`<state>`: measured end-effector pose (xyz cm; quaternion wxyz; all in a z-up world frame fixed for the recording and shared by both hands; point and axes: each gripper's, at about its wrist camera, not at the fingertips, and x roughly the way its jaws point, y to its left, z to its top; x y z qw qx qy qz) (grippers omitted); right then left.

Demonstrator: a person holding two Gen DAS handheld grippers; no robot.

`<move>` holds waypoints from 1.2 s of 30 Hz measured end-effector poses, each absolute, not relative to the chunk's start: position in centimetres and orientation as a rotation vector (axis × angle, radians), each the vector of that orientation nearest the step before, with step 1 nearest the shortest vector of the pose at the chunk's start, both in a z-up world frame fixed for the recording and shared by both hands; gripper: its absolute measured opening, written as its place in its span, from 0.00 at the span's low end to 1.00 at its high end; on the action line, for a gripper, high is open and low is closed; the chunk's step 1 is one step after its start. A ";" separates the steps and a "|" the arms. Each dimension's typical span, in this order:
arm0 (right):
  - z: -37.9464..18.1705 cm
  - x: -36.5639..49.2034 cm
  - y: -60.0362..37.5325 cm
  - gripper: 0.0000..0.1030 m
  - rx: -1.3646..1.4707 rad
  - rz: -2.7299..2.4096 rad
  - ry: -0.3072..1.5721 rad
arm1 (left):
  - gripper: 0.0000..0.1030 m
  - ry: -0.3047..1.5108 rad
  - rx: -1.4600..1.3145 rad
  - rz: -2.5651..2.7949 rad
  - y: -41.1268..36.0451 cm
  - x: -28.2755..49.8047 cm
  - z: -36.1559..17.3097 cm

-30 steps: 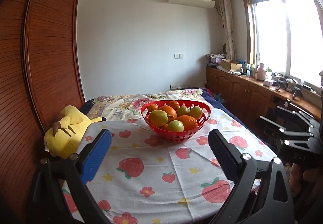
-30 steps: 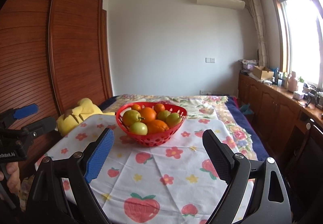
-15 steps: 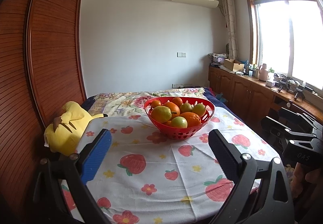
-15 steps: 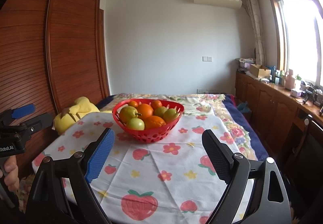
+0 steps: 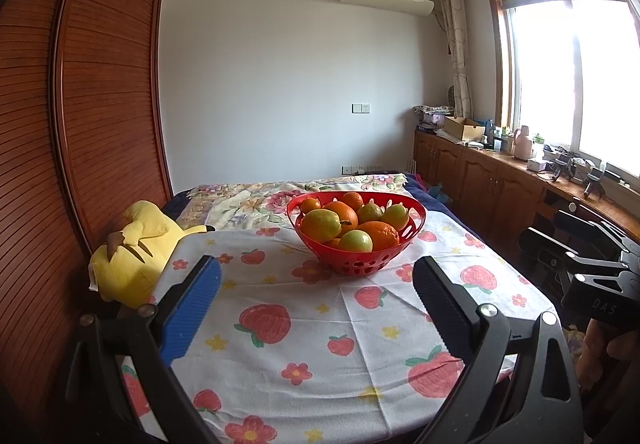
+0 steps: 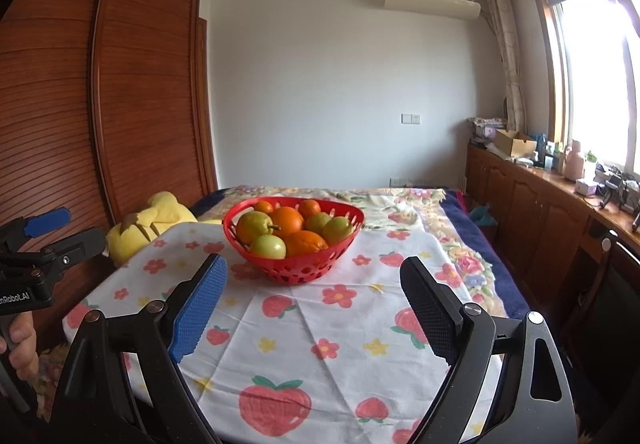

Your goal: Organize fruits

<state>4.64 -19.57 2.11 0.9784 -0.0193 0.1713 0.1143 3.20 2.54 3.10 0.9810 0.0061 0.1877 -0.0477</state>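
Ahead of both wide, empty claws, left gripper (image 5: 316, 300) and right gripper (image 6: 314, 294): red basket (image 6: 296, 272), fruits (image 6: 280, 230) round, firm, roll-prone; grip across middle.

A desk (image 5: 360, 344) draped in a strawberry-print cloth (image 5: 280, 364) filled the lower frame; on it, centre, sat a red basket (image 5: 356, 264) of fruit, with a yellow plush toy (image 5: 132, 260) at its left edge

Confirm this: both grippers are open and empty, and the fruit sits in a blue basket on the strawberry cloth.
Not quite: the basket is red, not blue, as both wrist views show. The rest holds: the left gripper and right gripper are open and empty, and the fruit sits in it on the strawberry cloth.
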 end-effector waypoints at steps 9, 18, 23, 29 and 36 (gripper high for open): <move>2.1 4.7 -19.6 0.87 -0.037 0.231 0.347 | 0.94 0.383 0.018 -0.093 2.5 3.2 3.1; 2.0 4.7 -19.5 0.87 -0.036 0.232 0.351 | 0.94 0.386 0.018 -0.087 2.6 3.3 3.0; 1.9 4.7 -19.6 0.87 -0.036 0.233 0.350 | 0.94 0.386 0.020 -0.086 2.6 3.2 2.9; 1.9 4.7 -19.6 0.87 -0.035 0.232 0.350 | 0.94 0.381 0.020 -0.086 2.8 3.2 2.8; 1.8 4.7 -19.6 0.87 -0.036 0.232 0.350 | 0.94 0.378 0.020 -0.087 2.8 3.0 2.8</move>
